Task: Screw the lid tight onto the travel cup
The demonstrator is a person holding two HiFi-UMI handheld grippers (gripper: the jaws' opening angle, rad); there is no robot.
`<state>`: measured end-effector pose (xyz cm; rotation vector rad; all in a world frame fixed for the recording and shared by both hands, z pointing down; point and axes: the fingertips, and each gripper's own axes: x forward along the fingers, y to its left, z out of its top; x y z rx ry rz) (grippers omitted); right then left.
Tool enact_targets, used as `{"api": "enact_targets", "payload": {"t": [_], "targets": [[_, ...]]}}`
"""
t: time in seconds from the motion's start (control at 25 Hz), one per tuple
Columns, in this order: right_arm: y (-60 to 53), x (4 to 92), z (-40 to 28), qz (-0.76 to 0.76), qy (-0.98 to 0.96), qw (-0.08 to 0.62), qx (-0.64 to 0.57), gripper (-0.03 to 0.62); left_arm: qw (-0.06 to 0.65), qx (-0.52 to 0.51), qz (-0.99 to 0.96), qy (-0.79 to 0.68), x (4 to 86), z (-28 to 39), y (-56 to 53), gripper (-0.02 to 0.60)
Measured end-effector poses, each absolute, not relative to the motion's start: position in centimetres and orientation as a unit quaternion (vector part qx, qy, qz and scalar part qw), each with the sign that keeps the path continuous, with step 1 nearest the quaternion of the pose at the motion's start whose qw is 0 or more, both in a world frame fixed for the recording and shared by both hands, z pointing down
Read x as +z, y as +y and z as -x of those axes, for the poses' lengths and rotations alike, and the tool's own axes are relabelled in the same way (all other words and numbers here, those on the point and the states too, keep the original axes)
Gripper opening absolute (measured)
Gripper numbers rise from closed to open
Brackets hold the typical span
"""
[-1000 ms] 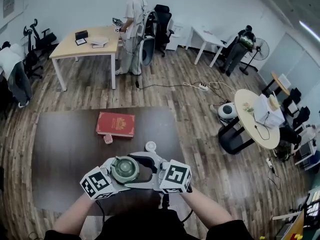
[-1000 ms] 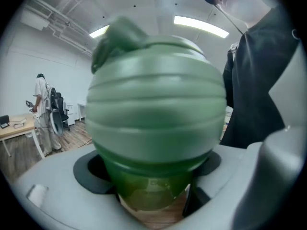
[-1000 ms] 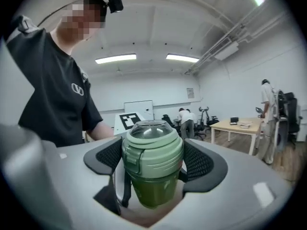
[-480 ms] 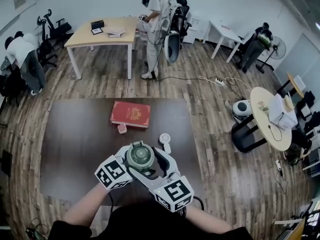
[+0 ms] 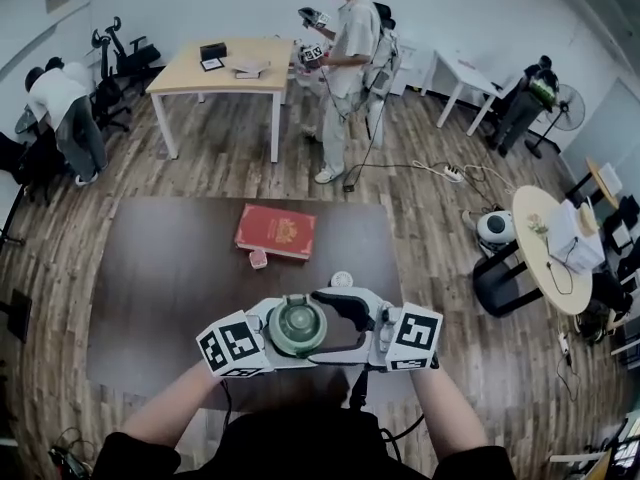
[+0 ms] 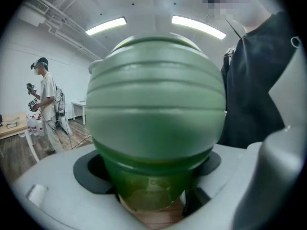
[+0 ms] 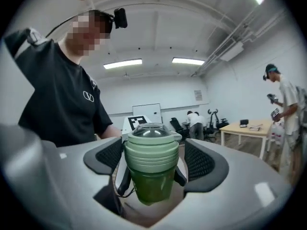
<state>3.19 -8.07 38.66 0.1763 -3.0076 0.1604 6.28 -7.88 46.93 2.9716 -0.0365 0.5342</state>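
Dark table point(image 5: 150, 268) — wood floor point(image 5: 420, 243) | left gripper point(image 6: 151, 176) clamps travel cup point(image 7: 152, 188) | right gripper point(image 7: 152, 164) clamps lid point(image 5: 297, 326)

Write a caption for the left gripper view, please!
Left gripper clamps the green cup just under its ribbed lid.

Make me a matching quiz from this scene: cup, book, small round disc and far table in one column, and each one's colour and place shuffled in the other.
1 cup
2 book
3 small round disc
4 far table

A tan, beside the standing person
B white, on the dark table
C green, held in the left gripper
D red, flat on the dark table

Pairs: 1-C, 2-D, 3-B, 4-A
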Motion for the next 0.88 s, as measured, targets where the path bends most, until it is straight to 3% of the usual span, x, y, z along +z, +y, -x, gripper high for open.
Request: {"api": "enact_targets", "payload": {"t": [0.2,0.6,0.88], "targets": [[-7.8,38.4,-2.1,-0.015,-0.996,0.049,0.075,0.413,0.061,0.177,-0.982,-0.010,46.9,-6.2,-7.5,0.423],[-10.9,39.3,-0.6,-0.422,-0.899,0.039,0.110,0.407,0.080,0.172,-0.973,-0.133,47.6,-4.7,-11.7,0.423],[-10.5,39.3,-0.9,-0.368,-0.920,0.021,0.135,0.410,0.093,0.172,-0.973,-0.123,47.8,-4.5,-11.4,0.423]]}}
